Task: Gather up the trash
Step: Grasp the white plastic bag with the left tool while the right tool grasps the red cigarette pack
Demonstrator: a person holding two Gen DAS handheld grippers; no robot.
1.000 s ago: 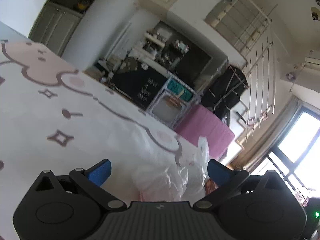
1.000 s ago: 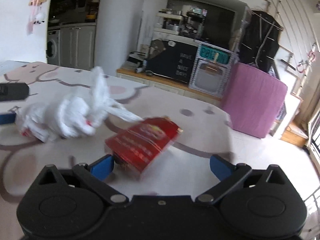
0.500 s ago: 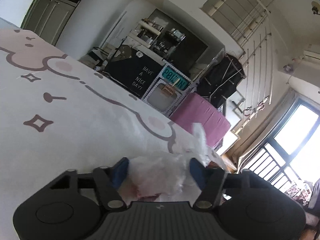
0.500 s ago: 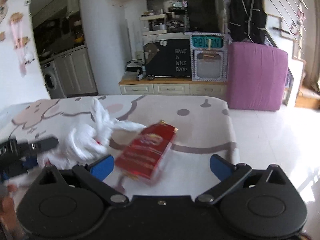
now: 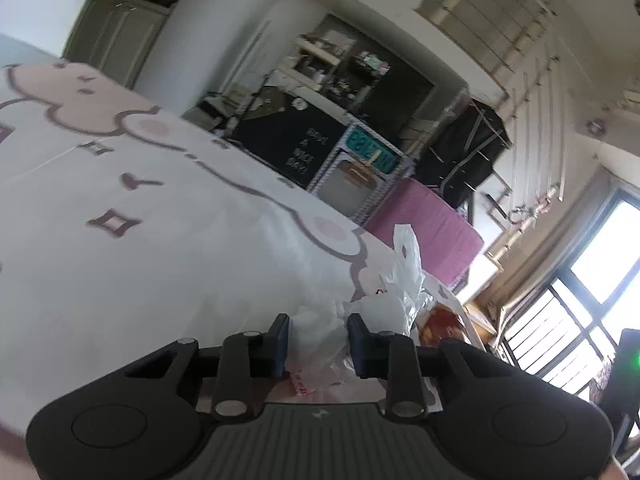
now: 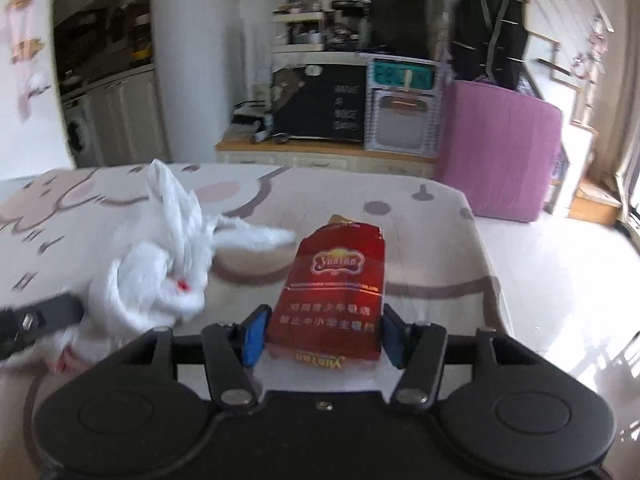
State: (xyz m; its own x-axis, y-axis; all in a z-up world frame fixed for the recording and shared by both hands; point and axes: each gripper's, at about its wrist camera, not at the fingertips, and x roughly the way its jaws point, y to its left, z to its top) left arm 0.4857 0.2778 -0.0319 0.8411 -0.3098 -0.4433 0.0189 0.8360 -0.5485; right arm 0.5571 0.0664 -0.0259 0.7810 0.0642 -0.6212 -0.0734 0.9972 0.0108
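Note:
A crumpled white plastic bag (image 5: 384, 304) lies on a table with a pink cartoon cloth (image 5: 160, 248). My left gripper (image 5: 318, 346) is shut on the near end of the bag. The bag also shows in the right wrist view (image 6: 160, 276), with the left gripper's finger (image 6: 44, 316) at its left side. A red cigarette pack (image 6: 336, 292) lies on the cloth beside the bag. My right gripper (image 6: 322, 336) is shut on the pack's near end. The pack shows partly behind the bag in the left wrist view (image 5: 444, 324).
The table edge (image 6: 488, 272) runs close to the right of the pack, with white floor beyond. A purple box (image 6: 500, 148), a low cabinet (image 6: 320, 156) and a blackboard sign (image 6: 320, 104) stand behind the table.
My left gripper closed from wide open onto the white bag. My right gripper moved over the red pack and closed on it; the pack now points straight ahead.

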